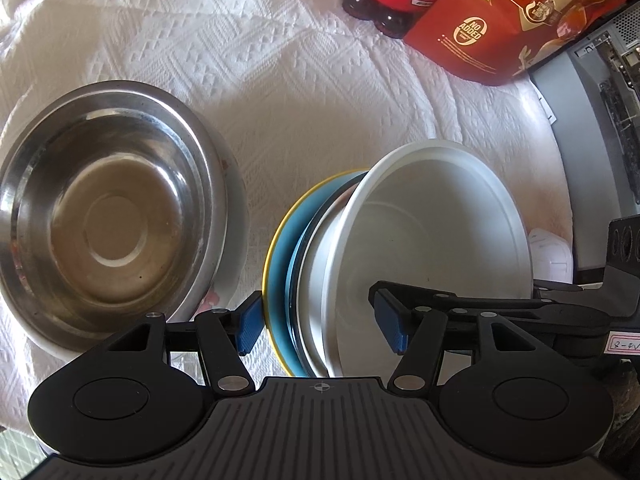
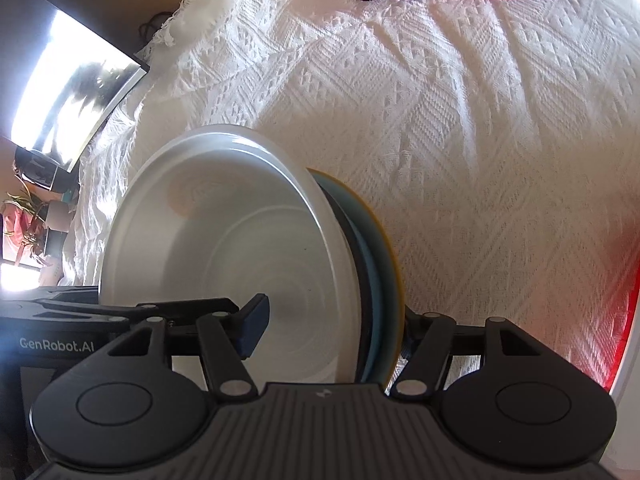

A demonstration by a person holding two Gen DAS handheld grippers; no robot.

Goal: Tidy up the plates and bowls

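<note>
Hand-held grippers, left (image 1: 320, 326) and right (image 2: 332, 330), clamped across upended stack (image 1: 320, 264): white bowl (image 1: 432, 232), blue plate (image 1: 280, 264). Steel bowl (image 1: 108, 208) at nine o'clock. Risked slipping apart through uneven squeeze.

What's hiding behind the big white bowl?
Behind the white plastic bowl sits a dark-rimmed dish, then a blue plate with a yellow edge. Their middles are covered.
</note>
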